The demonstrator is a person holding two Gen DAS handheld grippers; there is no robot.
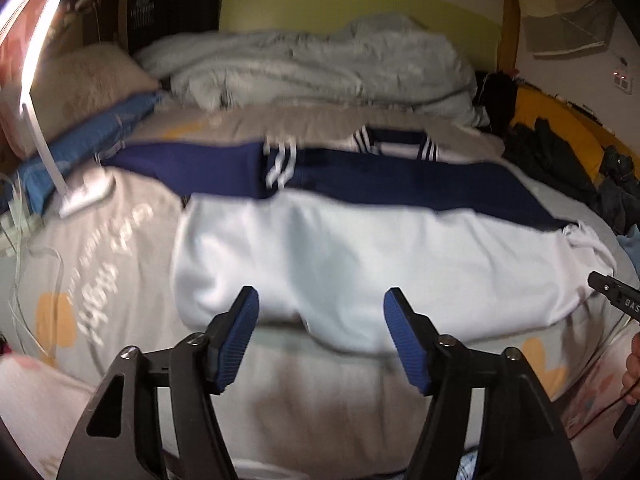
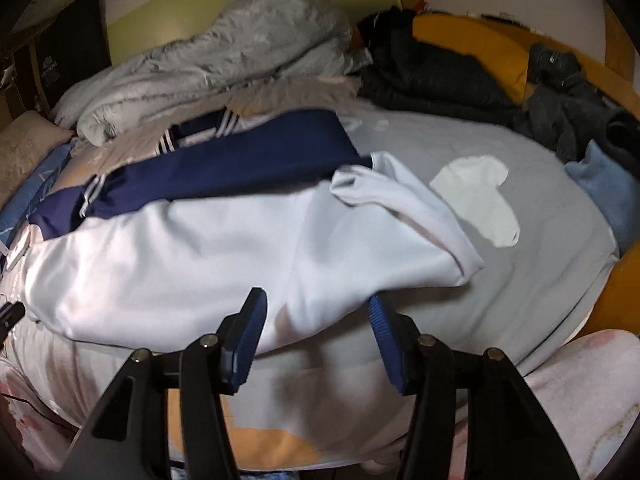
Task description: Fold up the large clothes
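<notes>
A slim white bar-shaped desk lamp [image 1: 36, 52] is glaring at the left view's upper left, leaving the room dim. Motion blur is softening both views, and fisheye distortion is bending and darkening the edges.

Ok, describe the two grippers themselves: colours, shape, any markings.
Both are alike. The left gripper has two black angular fingers, each with a triangular cut-out, silver screw heads at the joints and a ribbed blue pad. The right gripper matches; seen from the left camera, its black tip bears white letters, only partly legible.
</notes>
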